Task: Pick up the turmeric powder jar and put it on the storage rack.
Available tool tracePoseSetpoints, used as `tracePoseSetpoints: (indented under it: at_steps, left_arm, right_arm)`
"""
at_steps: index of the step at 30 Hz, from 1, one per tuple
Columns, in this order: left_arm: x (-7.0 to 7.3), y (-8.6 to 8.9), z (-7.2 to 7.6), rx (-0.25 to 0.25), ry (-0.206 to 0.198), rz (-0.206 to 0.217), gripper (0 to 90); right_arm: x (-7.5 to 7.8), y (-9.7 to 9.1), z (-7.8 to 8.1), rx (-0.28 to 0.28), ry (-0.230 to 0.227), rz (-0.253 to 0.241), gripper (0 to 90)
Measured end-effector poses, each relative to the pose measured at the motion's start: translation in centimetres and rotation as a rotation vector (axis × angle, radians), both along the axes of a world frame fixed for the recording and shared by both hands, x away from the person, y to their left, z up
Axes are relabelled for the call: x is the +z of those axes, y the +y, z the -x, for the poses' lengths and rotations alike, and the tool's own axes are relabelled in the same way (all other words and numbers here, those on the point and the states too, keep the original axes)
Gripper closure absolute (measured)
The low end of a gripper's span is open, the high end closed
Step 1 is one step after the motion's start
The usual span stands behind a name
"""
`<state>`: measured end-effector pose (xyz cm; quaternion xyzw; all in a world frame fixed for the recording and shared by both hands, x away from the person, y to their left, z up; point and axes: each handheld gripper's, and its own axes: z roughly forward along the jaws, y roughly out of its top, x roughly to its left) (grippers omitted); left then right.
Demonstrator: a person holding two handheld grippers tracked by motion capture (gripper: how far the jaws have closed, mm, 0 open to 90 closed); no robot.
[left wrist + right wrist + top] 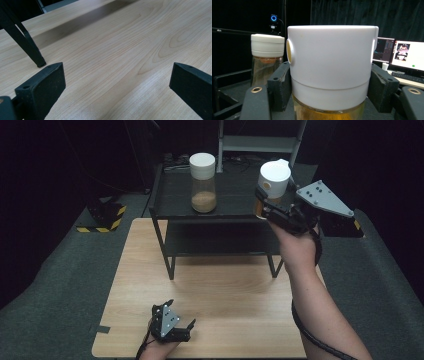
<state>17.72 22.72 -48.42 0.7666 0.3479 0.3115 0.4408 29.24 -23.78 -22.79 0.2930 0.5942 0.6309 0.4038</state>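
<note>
**Jar in the right gripper, up over the black shelf**

Table [210,320] first, since it's the biggest thing: light wood top, with the black shelf [165,205] standing on its far half. I'll place everything else off that shelf.

On the shelf's top deck, toward its left side, sits a clear jar [203,182] with a white lid and tan grains in the bottom. It's upright and nothing is touching it.

At the shelf's right end, raised above the top deck, is the second jar [272,182]: white cap, amber stuff below. The right gripper [267,205] has it clamped, and in the right gripper view both black pads press against the jar [332,70] just under the cap, one on each side. The jar looks a bit tilted in the high view.

The left gripper [187,327] is well in front of the shelf, down by the table's near edge, resting low over the wood. Its jaws are spread wide in the left gripper view, just bare table [120,50] between them, and one shelf leg [25,42] stands off to the side.
</note>
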Motion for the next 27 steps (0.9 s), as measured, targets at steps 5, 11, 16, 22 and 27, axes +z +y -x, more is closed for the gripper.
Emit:
tracePoseSetpoints:
  at_steps: [5,11,16,22,27]
  left_arm:
    - [0.0,0.0,0.0,-0.001,-0.003,0.001,0.7]
    - [-0.1,0.1,0.0,-0.002,-0.004,0.003,0.7]
    - [-0.1,0.1,0.0,-0.001,-0.003,0.005,0.7]
    - [-0.1,0.1,0.0,0.000,-0.003,0.008,0.7]
    - [-0.1,0.2,0.0,-0.001,-0.002,0.008,0.7]
  right_arm:
    - [0.1,0.5,-0.7,-0.008,0.004,-0.001,29.8]
    - [0.0,1.1,-1.6,-0.020,0.010,0.003,29.8]
    - [-0.1,1.2,-2.7,-0.029,0.021,-0.005,29.8]
    - [-0.3,1.4,-3.6,-0.027,0.038,-0.027,29.8]
    - [-0.4,1.6,-4.0,-0.026,0.046,-0.037,29.8]
